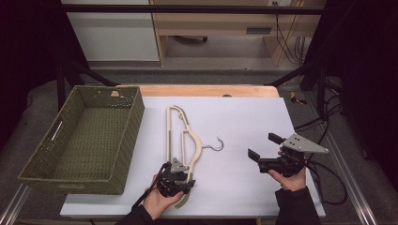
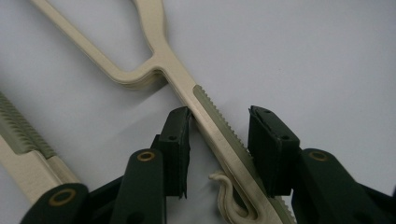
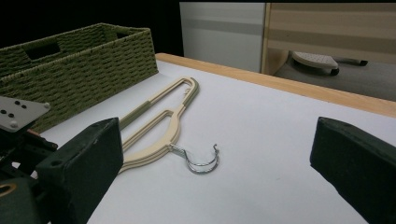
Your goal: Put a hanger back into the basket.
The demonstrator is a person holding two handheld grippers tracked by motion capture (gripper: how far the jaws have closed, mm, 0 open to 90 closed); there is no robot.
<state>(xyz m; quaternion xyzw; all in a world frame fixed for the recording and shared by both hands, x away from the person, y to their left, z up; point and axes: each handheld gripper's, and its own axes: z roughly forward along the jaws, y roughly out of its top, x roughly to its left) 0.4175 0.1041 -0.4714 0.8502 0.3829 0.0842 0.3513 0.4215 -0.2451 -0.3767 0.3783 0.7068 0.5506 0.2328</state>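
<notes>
A cream plastic hanger with a metal hook lies flat on the white table, its layered edge suggesting a stack. My left gripper is down over its near end. In the left gripper view the jaws straddle the hanger's ribbed arm, which crosses the gap at a slant. The left pad touches it at one corner, and a gap shows on the other side. My right gripper hovers open and empty to the right, facing the hanger and hook.
A green woven basket stands empty along the table's left side, close to the hanger's far end; it also appears in the right gripper view. A wooden table edge runs along the back. Cables hang off the right side.
</notes>
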